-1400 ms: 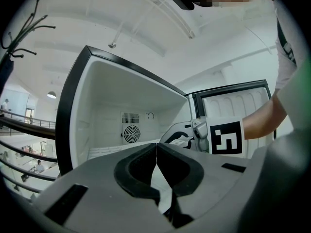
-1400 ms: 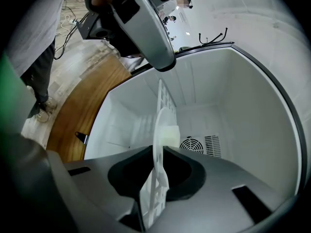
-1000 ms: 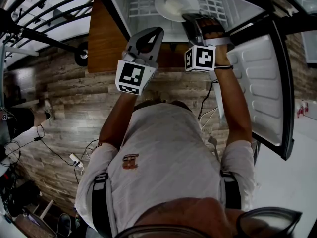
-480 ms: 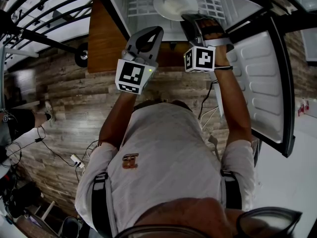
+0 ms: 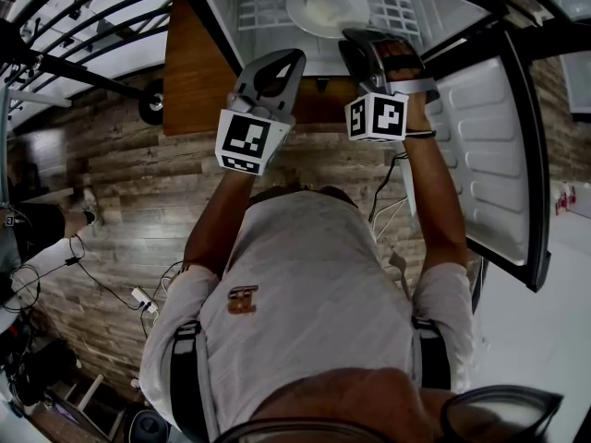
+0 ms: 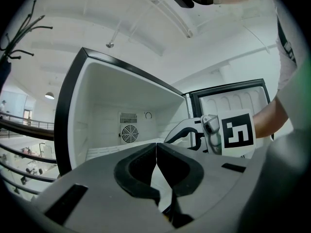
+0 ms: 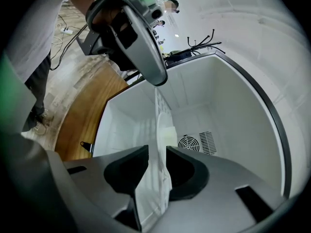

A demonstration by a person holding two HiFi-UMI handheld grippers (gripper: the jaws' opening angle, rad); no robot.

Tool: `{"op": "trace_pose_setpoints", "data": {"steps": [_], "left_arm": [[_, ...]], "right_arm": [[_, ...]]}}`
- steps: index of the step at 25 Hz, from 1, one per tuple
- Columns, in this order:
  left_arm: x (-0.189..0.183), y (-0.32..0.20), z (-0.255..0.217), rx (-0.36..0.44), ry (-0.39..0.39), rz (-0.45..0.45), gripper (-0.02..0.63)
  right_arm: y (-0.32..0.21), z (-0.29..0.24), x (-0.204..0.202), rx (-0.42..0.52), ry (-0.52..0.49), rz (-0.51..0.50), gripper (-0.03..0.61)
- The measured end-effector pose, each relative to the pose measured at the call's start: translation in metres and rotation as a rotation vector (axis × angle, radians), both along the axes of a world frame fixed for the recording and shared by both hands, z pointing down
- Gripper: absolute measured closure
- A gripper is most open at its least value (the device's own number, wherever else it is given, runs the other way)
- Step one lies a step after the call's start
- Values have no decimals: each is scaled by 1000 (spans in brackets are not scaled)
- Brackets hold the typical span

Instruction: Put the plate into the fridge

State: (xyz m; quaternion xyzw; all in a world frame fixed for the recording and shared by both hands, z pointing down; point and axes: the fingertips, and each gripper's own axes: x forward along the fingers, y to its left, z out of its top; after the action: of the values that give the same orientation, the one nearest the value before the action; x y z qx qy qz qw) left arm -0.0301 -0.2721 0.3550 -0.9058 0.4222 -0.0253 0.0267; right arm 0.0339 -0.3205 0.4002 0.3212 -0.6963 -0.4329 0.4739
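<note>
The white plate lies flat on the wire shelf inside the open fridge. In the right gripper view the plate shows edge-on, beyond the jaws. My right gripper is open just in front of the plate's near rim, and nothing sits between its pads. My left gripper hangs lower left of the plate, outside the fridge opening. Its jaws meet at the tips and it is shut on nothing. The right gripper's marker cube shows in the left gripper view.
The fridge door stands swung open at the right. A wooden cabinet side borders the fridge on the left. A fan grille sits on the fridge's back wall. Cables trail over the plank floor at lower left.
My right gripper has let go of the plate's rim and drawn back a little toward me. The plate stays on the shelf. The left gripper has not moved.
</note>
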Motion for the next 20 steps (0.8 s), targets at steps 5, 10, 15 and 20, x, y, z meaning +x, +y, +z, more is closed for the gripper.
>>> {"op": "trace_pose_setpoints", "data": {"steps": [5, 10, 15, 20], "left_arm": [[1, -1, -1, 0, 1, 5, 594], [4, -1, -1, 4, 1, 12, 594], [4, 1, -5, 11, 12, 16, 594], [5, 3, -8, 18, 20, 21, 594]], "right_arm": [[12, -4, -4, -6, -45, -18, 460], [24, -20, -10, -18, -163, -28, 461], [41, -35, -24, -52, -317, -57, 489], [53, -38, -32, -140, -512, -62, 520]]}}
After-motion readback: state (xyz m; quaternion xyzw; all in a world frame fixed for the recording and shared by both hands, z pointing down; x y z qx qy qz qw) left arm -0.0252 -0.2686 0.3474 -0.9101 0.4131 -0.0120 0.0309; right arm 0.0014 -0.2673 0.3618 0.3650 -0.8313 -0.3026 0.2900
